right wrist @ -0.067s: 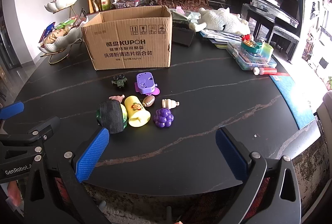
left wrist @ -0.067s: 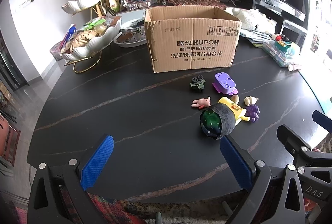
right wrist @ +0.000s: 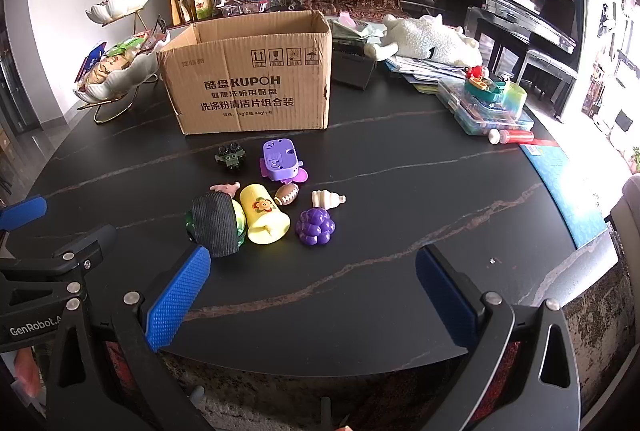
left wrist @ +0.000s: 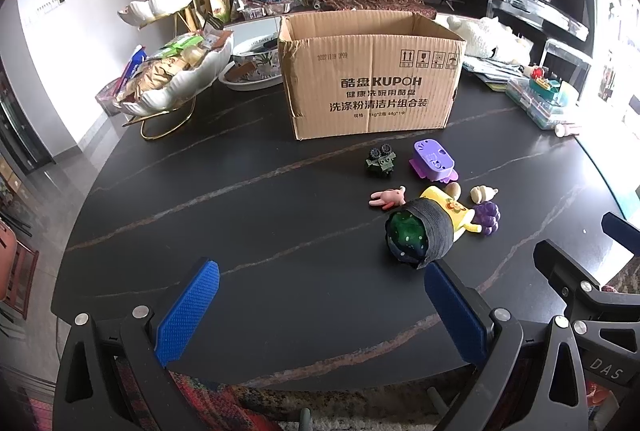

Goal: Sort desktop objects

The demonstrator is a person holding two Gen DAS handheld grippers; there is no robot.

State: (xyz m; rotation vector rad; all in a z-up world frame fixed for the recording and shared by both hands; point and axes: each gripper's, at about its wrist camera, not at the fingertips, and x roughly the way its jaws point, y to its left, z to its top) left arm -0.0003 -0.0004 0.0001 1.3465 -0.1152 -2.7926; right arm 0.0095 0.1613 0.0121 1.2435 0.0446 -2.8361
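A cluster of small toys lies on the black table (left wrist: 248, 231) in front of an open cardboard box (left wrist: 372, 79) (right wrist: 256, 79). The toys are a green ball in a black band (left wrist: 420, 235) (right wrist: 216, 221), a yellow cup (right wrist: 262, 215), purple grapes (right wrist: 315, 226), a purple toy (left wrist: 433, 160) (right wrist: 280, 159), a dark green car (left wrist: 380, 162) (right wrist: 230, 156), a pink figure (left wrist: 388, 197), a small football (right wrist: 287, 194) and a cream bottle (right wrist: 326, 199). My left gripper (left wrist: 320, 307) is open, near the table's front edge, left of the toys. My right gripper (right wrist: 312, 295) is open, just in front of them.
A white shell-shaped stand with snacks (left wrist: 176, 79) sits at the back left. At the back right are a white plush toy (right wrist: 432, 37), papers and plastic cases with toys (right wrist: 492, 107). A red-and-white bottle (right wrist: 512, 136) lies near the right edge. A covered sofa stands behind.
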